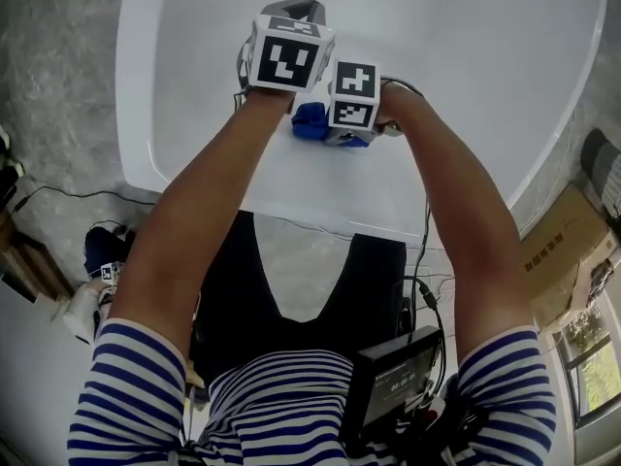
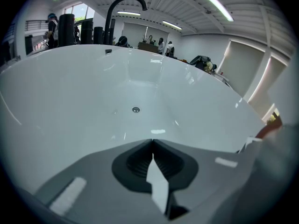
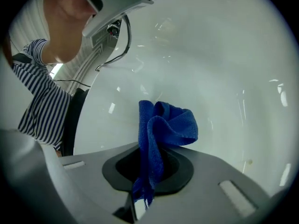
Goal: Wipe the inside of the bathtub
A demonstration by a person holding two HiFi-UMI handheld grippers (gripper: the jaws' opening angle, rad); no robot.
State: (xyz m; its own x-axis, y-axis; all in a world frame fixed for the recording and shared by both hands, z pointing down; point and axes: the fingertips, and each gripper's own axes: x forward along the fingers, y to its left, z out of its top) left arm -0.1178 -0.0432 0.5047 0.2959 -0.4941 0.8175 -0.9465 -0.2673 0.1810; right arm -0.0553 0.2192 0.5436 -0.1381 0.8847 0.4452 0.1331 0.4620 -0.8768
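Bottom of head view: blue-and-white striped shirt (image 1: 281,396), w/ a black boxy screen unit (image 1: 393,382) at lower right and a thin black cable (image 1: 425,260) running up-frame from it. Two bare forearms (image 1: 213,202) reach up-frame over the near rim of the glossy white oval bathtub (image 1: 485,95), which fills the upper half. Mottled grey floor (image 1: 58,66) at left, brown cardboard box (image 1: 568,246) at right edge. Left gripper (image 2: 153,143): its marker cube sits top centre in head view. In its own view the jaws are pressed together tip to tip, nothing btwn them, looking along the tub's inside. Right gripper (image 3: 148,146), just beside it to the right in head view, pinches a blue terry cloth (image 3: 166,125). The cloth comes up through the jaw gap and flops rightward in a bunched fold in front of the tub's white inner wall; can't tell if it touches. In head view it shows as a blue lump just below the two cubes, inside the tub's near end. Farther off, left gripper view: small round metal fitting (image 2: 136,109) mid-frame on the tub's inner surface, black curved tap (image 2: 110,24) on the far rim at top, black cylinders (image 2: 70,29) upper left, people (image 2: 161,45) in the bkgd, ceiling strip lights (image 2: 217,4) upper right.
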